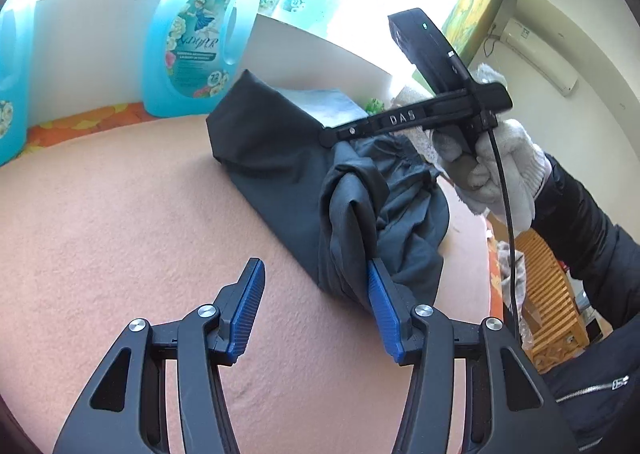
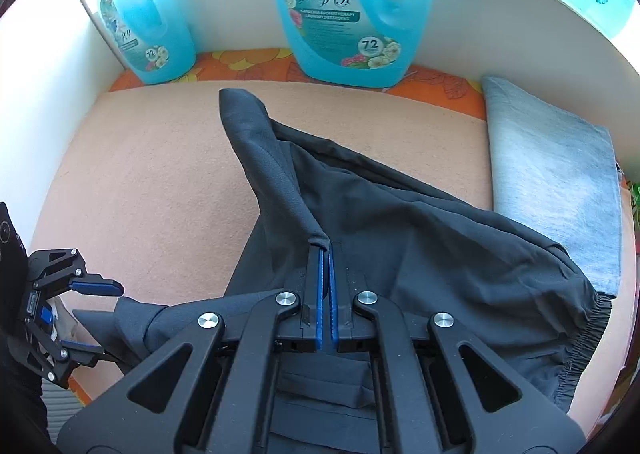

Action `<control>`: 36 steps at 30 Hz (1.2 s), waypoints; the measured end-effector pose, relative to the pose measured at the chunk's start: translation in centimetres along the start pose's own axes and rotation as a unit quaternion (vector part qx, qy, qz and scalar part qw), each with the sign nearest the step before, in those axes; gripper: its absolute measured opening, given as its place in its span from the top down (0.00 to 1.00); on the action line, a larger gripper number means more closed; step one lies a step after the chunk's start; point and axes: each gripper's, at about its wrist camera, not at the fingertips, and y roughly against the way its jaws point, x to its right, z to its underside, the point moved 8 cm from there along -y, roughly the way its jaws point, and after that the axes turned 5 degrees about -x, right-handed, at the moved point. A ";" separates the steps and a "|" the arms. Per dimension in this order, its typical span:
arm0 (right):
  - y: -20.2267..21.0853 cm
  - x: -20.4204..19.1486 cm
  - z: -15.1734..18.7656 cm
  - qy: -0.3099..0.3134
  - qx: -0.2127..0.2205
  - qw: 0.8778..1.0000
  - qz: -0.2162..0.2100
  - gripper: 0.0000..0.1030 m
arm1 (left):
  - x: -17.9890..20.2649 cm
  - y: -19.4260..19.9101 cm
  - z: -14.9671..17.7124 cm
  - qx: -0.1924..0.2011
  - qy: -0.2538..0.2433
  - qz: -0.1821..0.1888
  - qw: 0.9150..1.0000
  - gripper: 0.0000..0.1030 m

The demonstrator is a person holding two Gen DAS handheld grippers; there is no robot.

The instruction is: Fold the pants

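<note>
The dark pants [image 2: 400, 222] lie partly folded across the middle of the peach-covered desk [image 2: 152, 174], with the elastic waistband bunched at the near right edge of the heap in the right wrist view and a pointed fold raised toward the back. That fold is pinched at its lower end by the right gripper [image 2: 325, 254], whose blue fingers [image 2: 320, 294] are pressed together on a thin ridge of fabric; the cloth appears to be lifted this way so that one layer can be carried over the rest. The left gripper [image 1: 316, 294] is held beside the near end of the pants with its fingers [image 1: 250, 314] apart and nothing pressed between them, one pad resting against the cloth, probably placed to steady or take that end. Behind the pants, a folded grey cloth [image 2: 552, 182] lies flat, and farther back two blue detergent bottles [image 2: 344, 2] stand against the white wall. A gloved hand [image 1: 492, 174] is seen gripping the right gripper's handle.
</note>
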 end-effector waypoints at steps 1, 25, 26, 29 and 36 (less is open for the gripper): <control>0.2 0.0 0.0 0.003 0.003 1.000 -0.001 0.98 | -0.5 0.1 -0.5 0.007 0.006 -0.002 1.000 0.50; 2.5 -1.9 -0.2 0.037 0.028 0.999 0.000 0.98 | 4.0 -3.1 -1.5 0.006 -0.033 0.022 0.999 0.63; 2.4 -1.9 -0.2 0.037 0.027 0.999 0.003 0.98 | 4.4 -3.0 -1.4 0.008 -0.040 0.019 0.999 0.84; 2.3 -1.9 -0.4 0.030 0.030 0.999 0.001 0.98 | 5.5 -2.2 -0.9 0.019 -0.066 -0.001 0.998 0.96; 1.7 -3.7 -2.0 0.028 0.042 0.999 -0.014 0.98 | 8.6 -0.2 1.9 0.014 -0.115 -0.036 0.993 0.98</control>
